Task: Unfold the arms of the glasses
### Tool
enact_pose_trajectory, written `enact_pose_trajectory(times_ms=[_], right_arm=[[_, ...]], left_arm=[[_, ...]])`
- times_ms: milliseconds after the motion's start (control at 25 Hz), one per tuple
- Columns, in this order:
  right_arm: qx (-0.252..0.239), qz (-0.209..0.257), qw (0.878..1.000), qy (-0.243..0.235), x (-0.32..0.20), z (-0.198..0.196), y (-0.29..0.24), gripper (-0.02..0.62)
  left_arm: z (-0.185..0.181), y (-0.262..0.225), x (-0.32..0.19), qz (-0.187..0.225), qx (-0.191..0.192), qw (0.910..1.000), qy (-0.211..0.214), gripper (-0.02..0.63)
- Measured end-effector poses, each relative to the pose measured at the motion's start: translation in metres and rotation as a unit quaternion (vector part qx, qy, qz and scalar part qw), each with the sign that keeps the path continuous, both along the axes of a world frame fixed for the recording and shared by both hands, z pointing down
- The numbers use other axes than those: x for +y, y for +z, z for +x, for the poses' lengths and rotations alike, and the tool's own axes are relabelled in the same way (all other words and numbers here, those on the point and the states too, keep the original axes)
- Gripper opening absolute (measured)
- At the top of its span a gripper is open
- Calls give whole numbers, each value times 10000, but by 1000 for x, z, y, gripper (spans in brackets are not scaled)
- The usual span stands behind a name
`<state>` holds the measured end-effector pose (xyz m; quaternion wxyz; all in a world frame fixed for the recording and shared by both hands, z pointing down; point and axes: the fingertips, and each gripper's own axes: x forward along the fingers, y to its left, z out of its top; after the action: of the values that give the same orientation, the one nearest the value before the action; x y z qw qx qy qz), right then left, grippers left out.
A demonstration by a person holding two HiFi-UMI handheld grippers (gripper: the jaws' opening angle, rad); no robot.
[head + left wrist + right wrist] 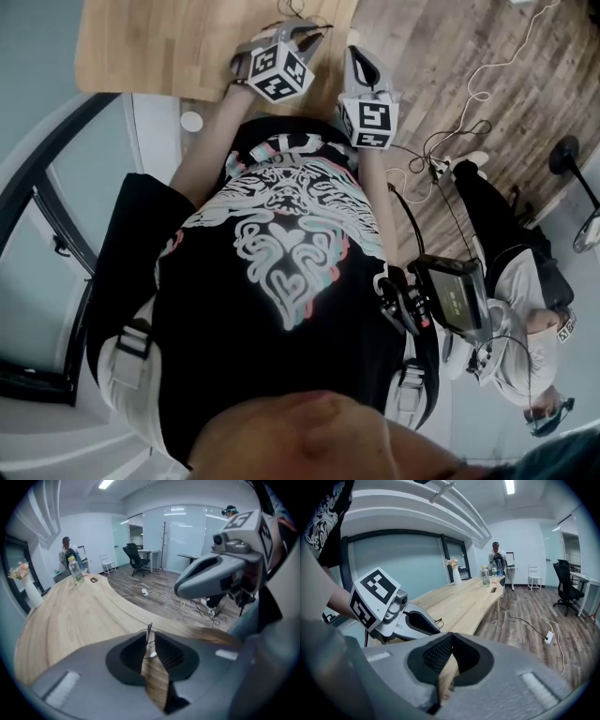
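The glasses (149,631) are thin dark wire; only a slim piece sticks up between the tips of my left gripper (150,637), which is shut on it. Fine wire shows at that gripper's tip (305,33) over the wooden table (159,47) in the head view, and in the right gripper view the glasses (436,619) show as a wire loop by the left gripper (417,620). My right gripper (450,635) is shut with nothing between its pads. It hovers just right of the left one, past the table's edge (357,54).
The long curved table (70,620) carries a water bottle (75,572) and a flower vase (28,590) at its far end, where a person (68,550) stands. Cables and a power strip (145,592) lie on the wood floor. Another person sits to my right (525,281).
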<state>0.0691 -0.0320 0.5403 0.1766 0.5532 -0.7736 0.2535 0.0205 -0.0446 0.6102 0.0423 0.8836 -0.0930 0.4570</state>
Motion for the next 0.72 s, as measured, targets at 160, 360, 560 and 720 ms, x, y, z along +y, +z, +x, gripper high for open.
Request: enact_pose_trajectory(times_ms=[160,360,560,720], right_arm=[[-14,-23,10000,19,0,1,1,-2],[35,-17,10000,-83,-2,-1,1,-1],[15,-37,9999,-122,-1,-4,4,-2],[14,-44,9999,-101,-1,-3,3,-2]], left_arm=[[2,6,4,9,-381,9990,239,21],[3,11,-1,144,-644,9973,307,21],[-1,15,-2,141,-800,9963,281,21],[-2,14,-3,172,-864,9957,284,20]])
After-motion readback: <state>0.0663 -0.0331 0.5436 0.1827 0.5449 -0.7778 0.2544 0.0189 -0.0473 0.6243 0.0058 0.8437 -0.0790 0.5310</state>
